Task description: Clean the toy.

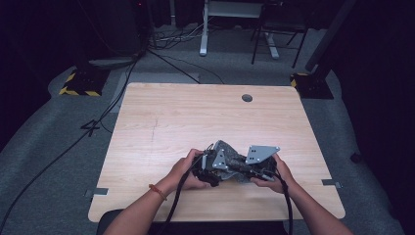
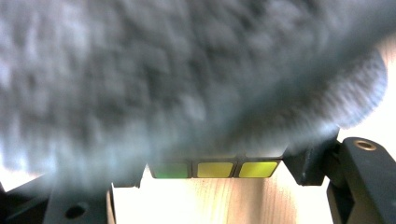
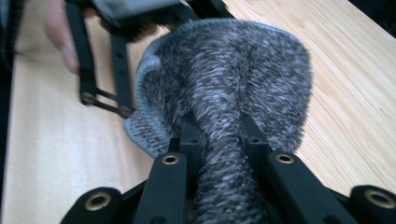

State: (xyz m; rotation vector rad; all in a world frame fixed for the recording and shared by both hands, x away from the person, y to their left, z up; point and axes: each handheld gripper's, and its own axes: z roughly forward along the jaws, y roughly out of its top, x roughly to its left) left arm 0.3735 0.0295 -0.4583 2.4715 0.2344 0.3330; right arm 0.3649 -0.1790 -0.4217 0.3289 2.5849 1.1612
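The grey knitted cloth (image 3: pixel 233 84) sits bunched near the tabletop's (image 1: pixel 161 112) front edge; soft, light, floppy. The right claw (image 3: pixel 219 135) pinches a fold; the left claw's (image 1: pixel 208 169) grip can't be told

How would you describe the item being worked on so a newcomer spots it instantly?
Start at the light wooden table and look to its near edge, between the person's two hands. There lies a grey, speckled knitted cloth, bunched between the right gripper fingers; it is the one soft, fuzzy thing among hard black parts.
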